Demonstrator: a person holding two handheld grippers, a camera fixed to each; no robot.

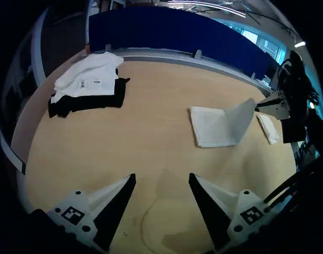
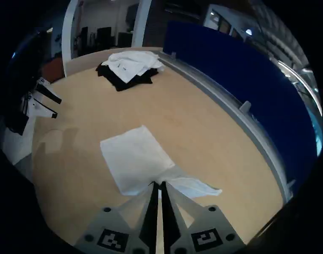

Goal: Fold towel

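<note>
The towel (image 2: 134, 158) lies white and mostly flat on the wooden table (image 1: 161, 114), right in front of our right gripper (image 2: 158, 185). Its two fingers are pressed together on the towel's near corner and hold it off the wood. In the left gripper view that corner stands up as a raised flap. Our left gripper (image 1: 162, 175) hangs over bare tabletop with its fingers spread wide and nothing between them, well apart from the towel.

Just beside the towel, on the right gripper's side, we see a small folded white cloth (image 1: 268, 128). We cannot tell whether the two touch. Between our left gripper and the towel there is bare wood, and the same holds for the wide stretch on the towel's other side.

Farther off, a pile of clothes (image 1: 89, 82), a white garment on top of a black one, sits near the table's far corner, well apart from the towel. Along the far edge runs a grey rail (image 2: 229, 101), and a blue partition (image 1: 174, 34) stands directly behind it and closes that side, while the table's curved side edge by the pile is open to the room
</note>
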